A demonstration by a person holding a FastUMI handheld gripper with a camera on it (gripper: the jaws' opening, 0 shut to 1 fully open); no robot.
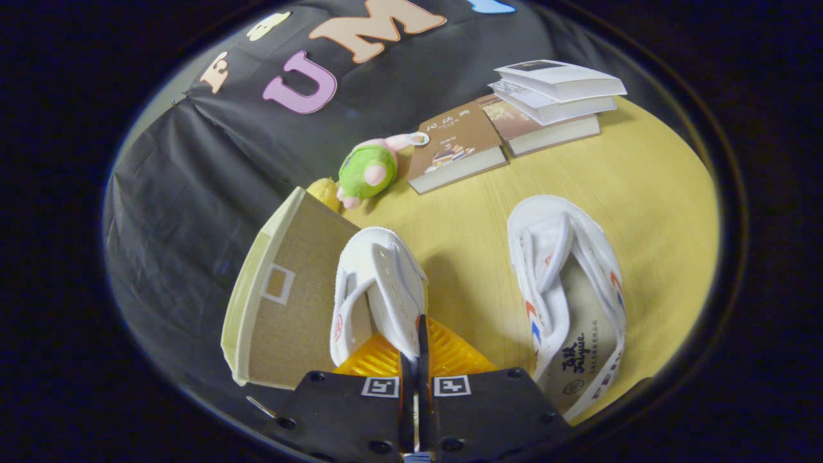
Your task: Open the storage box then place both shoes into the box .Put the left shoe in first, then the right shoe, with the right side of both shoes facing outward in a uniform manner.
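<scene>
The hand-held gripper is clamped tight, its two fingers pressed together on the side wall of a white shoe, near the heel opening. That shoe hangs toe-away from the fingers, lifted above the tabletop and casting a shadow to its right. Right under it sits the orange ribbed storage box, just ahead of the fingers, and the shoe's heel end is over the box's near part. On the left, the box's beige lid stands swung up and open, with a small square patch on its woven face.

Over to the right, well apart from the held shoe, the second white shoe lies flat on the tabletop, toe pointing far, red and blue stripes along its side, its insole showing print. Whether either one is the left or the right shoe, I cannot tell from here.

Farther back, a green and pink plush toy rests just beyond the lid's far corner, with something yellow tucked beside it. Right of the toy lies a brown book, and beyond that a stack of books sits at the far right.
</scene>
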